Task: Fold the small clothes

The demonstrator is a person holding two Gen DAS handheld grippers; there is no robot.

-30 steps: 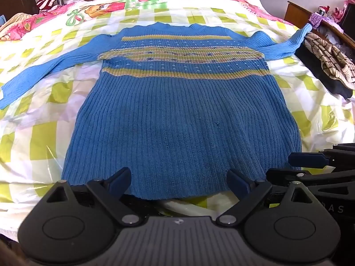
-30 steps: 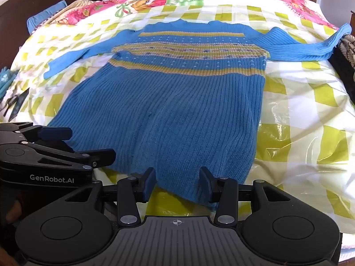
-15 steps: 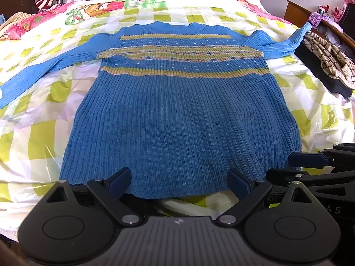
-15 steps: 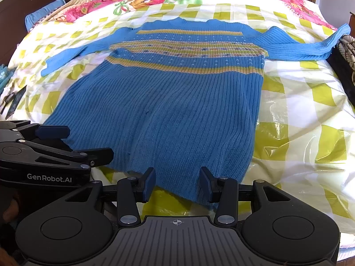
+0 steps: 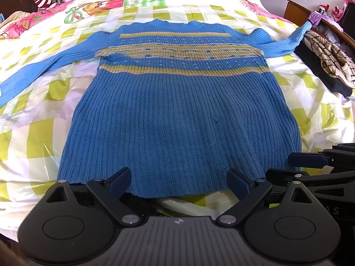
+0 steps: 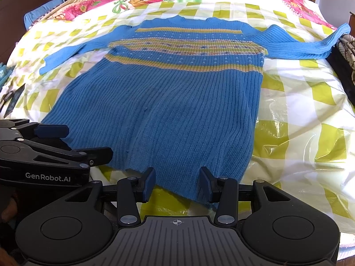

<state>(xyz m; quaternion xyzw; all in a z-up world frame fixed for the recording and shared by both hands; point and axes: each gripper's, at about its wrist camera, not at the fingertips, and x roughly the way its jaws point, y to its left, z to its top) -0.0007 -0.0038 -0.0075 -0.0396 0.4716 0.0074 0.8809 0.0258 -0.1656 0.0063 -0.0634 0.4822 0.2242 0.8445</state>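
Lying flat on the checked bedspread (image 5: 40, 133), the blue sweater (image 5: 177, 115) has sleeves spread, hem nearest. Left gripper (image 5: 179, 180): fingers wide apart, hem between them, nothing held. Right view: right gripper (image 6: 177, 181) narrower but parted, empty at the sweater's (image 6: 168, 102) hem; left gripper (image 6: 66, 141) alongside.

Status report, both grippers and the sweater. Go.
Left gripper open, right gripper open, both at hem. Blue sweater flat, unfolded, sleeves out. Nothing on it.

Ribbed matt knit sweater (image 5: 177, 115) on glossy crinkled plastic sheet (image 6: 295, 133); matt black plastic left gripper (image 5: 179, 181), right gripper (image 6: 177, 180).
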